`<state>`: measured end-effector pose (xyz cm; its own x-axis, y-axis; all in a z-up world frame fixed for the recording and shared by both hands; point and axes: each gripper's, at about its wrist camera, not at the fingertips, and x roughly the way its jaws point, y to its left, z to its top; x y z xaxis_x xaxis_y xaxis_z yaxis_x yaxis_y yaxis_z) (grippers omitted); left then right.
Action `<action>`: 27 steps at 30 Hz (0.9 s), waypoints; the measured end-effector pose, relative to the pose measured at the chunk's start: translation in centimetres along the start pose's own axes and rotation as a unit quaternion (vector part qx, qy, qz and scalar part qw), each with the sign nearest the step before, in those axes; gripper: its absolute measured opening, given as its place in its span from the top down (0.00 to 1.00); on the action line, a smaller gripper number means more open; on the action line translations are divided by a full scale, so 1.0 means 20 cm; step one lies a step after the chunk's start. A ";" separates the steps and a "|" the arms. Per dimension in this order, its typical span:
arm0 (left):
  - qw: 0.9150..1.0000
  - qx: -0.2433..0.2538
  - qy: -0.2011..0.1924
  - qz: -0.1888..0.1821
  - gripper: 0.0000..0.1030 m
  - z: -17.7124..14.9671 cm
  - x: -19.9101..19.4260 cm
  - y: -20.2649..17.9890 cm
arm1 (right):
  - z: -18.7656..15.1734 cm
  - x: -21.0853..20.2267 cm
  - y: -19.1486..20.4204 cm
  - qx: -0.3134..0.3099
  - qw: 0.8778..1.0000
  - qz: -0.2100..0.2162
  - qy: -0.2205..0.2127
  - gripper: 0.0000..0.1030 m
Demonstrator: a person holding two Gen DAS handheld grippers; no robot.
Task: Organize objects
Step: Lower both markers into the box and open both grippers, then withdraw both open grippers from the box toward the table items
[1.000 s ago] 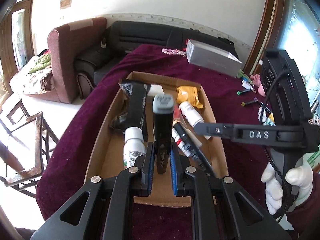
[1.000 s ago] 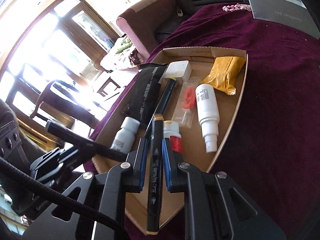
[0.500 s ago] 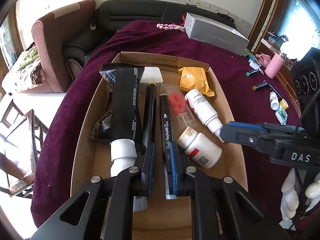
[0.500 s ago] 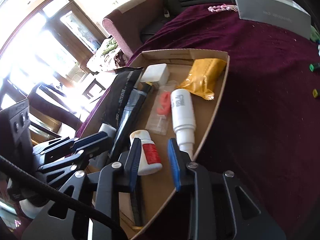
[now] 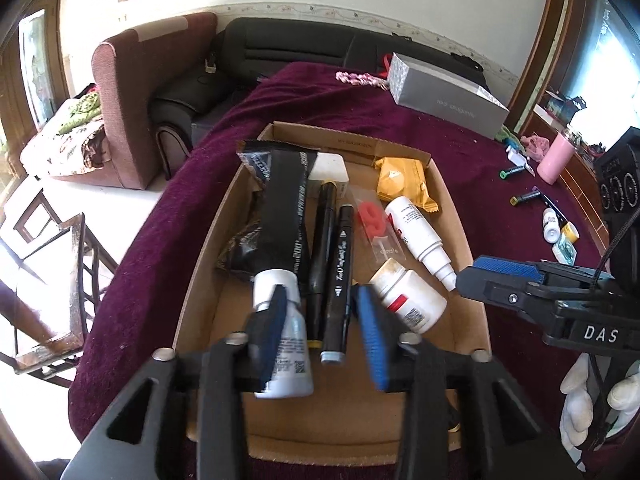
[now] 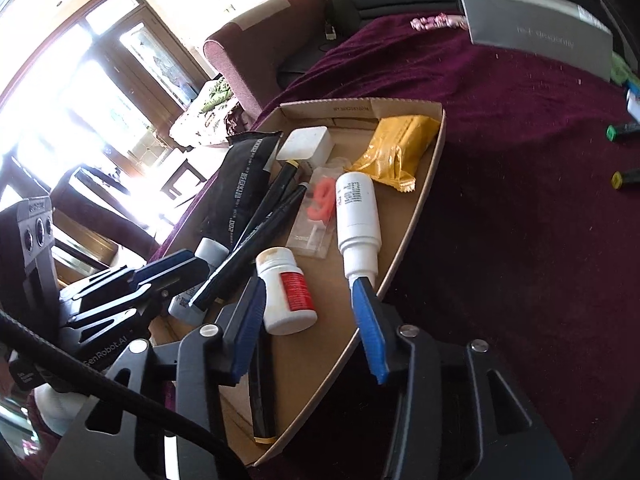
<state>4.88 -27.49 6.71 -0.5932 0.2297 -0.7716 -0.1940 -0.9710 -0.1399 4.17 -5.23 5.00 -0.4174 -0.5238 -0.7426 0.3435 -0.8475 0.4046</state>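
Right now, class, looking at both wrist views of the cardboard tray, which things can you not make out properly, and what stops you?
- Small white bottle: label hidden by the left gripper finger, left wrist view.
- Dark crumpled packet: mostly covered by the black pouch, left wrist view.
- Marker in the tray: its top hidden behind the right gripper, right wrist view.
- Print on the grey box: too small.

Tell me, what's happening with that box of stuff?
A person with a gripper in each hand is sorting items into a cardboard tray on a maroon cloth. Both the left gripper and the right gripper are open and hold nothing. Markers, bottles and a yellow packet lie in the tray.
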 end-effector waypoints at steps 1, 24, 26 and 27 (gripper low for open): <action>1.000 -0.003 -0.006 0.004 0.51 -0.01 -0.02 0.01 | 0.00 -0.01 0.02 -0.009 1.000 -0.006 -0.004 0.56; 0.992 0.007 -0.119 0.039 0.35 -0.05 -0.39 -0.26 | -0.18 -0.44 0.20 -0.118 0.963 -0.195 -0.141 0.23; 0.992 0.018 -0.118 0.036 0.35 -0.04 -0.39 -0.31 | -0.19 -0.48 0.18 -0.111 0.962 -0.201 -0.146 0.23; 0.992 0.022 -0.118 0.036 0.35 -0.04 -0.39 -0.33 | -0.20 -0.50 0.16 -0.108 0.961 -0.205 -0.149 0.23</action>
<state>11.48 -22.86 13.22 -0.7726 0.1738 -0.6106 -0.1746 -0.9829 -0.0588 12.83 -2.31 11.61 -0.7659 -0.1788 -0.6177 0.2521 -0.9672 -0.0326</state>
